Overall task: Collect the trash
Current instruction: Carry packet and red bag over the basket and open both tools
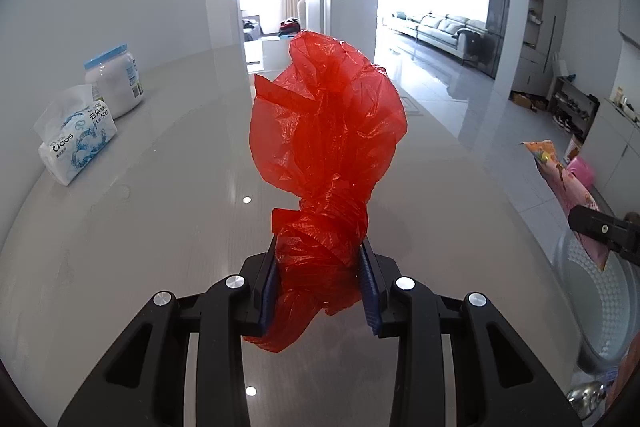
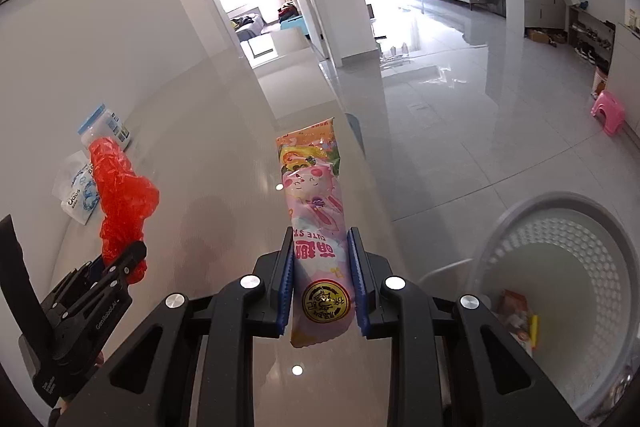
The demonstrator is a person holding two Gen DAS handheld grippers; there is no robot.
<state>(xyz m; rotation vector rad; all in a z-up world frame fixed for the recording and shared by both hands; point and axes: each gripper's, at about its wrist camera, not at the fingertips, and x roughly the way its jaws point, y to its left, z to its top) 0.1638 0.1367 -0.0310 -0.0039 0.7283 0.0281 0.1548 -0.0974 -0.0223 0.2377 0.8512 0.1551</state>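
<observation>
A crumpled red plastic bag (image 1: pixel 326 155) stands up between the blue pads of my left gripper (image 1: pixel 320 279), which is shut on its twisted lower part, above the glossy table (image 1: pixel 160 227). My right gripper (image 2: pixel 322 279) is shut on a pink snack wrapper (image 2: pixel 316 223) with cartoon print, held upright over the table's right edge. From the right wrist view the red bag (image 2: pixel 120 199) and the left gripper (image 2: pixel 116 267) show at the left. In the left wrist view the wrapper (image 1: pixel 560 171) and a finger of the right gripper (image 1: pixel 604 231) show at the right.
A white perforated trash basket (image 2: pixel 560 267) stands on the floor right of the table, with some scraps at its bottom. A tissue pack (image 1: pixel 76 143) and a white jar with a blue lid (image 1: pixel 116 83) sit at the table's far left by the wall. A pink stool (image 2: pixel 608 111) stands on the tiled floor.
</observation>
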